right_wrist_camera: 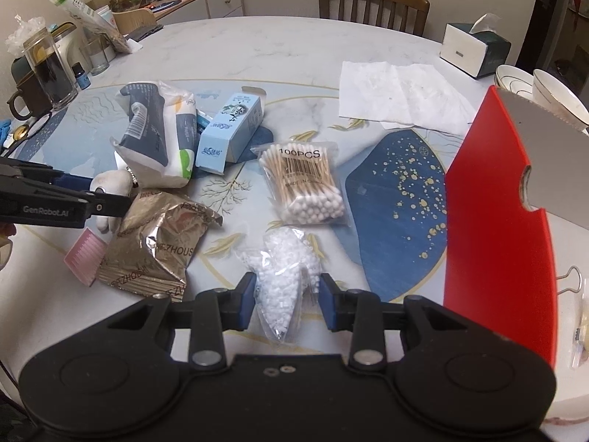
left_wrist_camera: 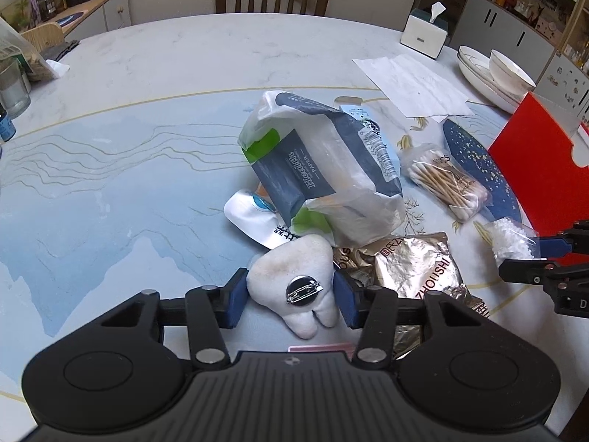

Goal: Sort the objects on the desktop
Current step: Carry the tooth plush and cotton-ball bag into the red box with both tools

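My left gripper (left_wrist_camera: 291, 294) stands around a white plush tooth brooch (left_wrist_camera: 294, 280) with a metal pin on its back; the blue pads touch both its sides. It also shows in the right wrist view (right_wrist_camera: 110, 184). My right gripper (right_wrist_camera: 287, 294) straddles a clear bag of white beads (right_wrist_camera: 285, 276), its pads at the bag's sides. The bead bag also shows in the left wrist view (left_wrist_camera: 511, 237). A gold foil packet (right_wrist_camera: 158, 246), a cotton swab bag (right_wrist_camera: 302, 184), a tissue pack (left_wrist_camera: 324, 169) and a blue box (right_wrist_camera: 230, 132) lie close by.
A red folder (right_wrist_camera: 497, 221) stands at the right with a binder clip (right_wrist_camera: 570, 280) behind it. Paper sheets (right_wrist_camera: 397, 92), a tissue box (right_wrist_camera: 475, 48), bowls (right_wrist_camera: 552, 92) and a pink block (right_wrist_camera: 84, 258) lie around. Jars and a mug (right_wrist_camera: 22, 92) sit at the far left.
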A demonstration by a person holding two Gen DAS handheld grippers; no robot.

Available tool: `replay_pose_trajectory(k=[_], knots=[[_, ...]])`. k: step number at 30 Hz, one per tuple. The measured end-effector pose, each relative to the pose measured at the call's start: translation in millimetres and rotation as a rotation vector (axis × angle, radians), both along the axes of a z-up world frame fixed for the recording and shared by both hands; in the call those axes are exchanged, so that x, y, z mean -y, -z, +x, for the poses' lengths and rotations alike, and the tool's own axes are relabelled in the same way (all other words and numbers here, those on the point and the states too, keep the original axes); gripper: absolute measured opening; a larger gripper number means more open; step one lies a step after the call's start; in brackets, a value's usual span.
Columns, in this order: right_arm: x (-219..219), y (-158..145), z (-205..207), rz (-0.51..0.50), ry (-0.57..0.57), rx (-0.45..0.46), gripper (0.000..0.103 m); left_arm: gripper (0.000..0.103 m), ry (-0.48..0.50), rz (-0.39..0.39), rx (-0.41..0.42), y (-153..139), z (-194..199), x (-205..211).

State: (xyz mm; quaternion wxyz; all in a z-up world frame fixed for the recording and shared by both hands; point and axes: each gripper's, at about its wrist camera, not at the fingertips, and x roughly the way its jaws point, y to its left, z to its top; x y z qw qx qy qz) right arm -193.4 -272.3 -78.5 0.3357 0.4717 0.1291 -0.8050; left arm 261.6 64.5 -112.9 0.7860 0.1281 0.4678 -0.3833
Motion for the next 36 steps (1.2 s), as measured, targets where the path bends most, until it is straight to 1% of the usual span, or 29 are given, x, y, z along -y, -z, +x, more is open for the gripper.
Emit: replay_pose_trajectory(k=[6,11,16,20,29,36], knots=[[-8.4,-14.4,1.9,-0.019,-0.005,-0.006,0.035,0.046,-0.014,-0.012,-0.002,-7.4,-5.0,-4.1],[-16.3,-30.9,3.9,-0.053,-0.021,-0.014,0.035,0.046,-0.034,-0.047,-0.008,-26.2,-13.9,-10.0],[-25.9,-47.9,4.4,-0.091,-0.048,-0.02,0.035,0.046,-0.031,-0.071,0.004,-46.0,-28.9,-9.4],[-36.1,-61.6,5.7,-0.122,-0.076,-0.046,0.035,0.046,-0.025,-0.088,0.007,-57.0,-43.7,-5.5],[-69.2,-81.5,-5.1,-0.166,-0.09,-0.075,0.035,0.047,0.022,-0.125,0.022,-80.1,-77.3,24.1],[-105.5,-91.7,-17.9,-0.191,-0.068,-0.101,0.035,0.047,0.091,-0.155,0.05,-98.6,-103.9,65.7]])
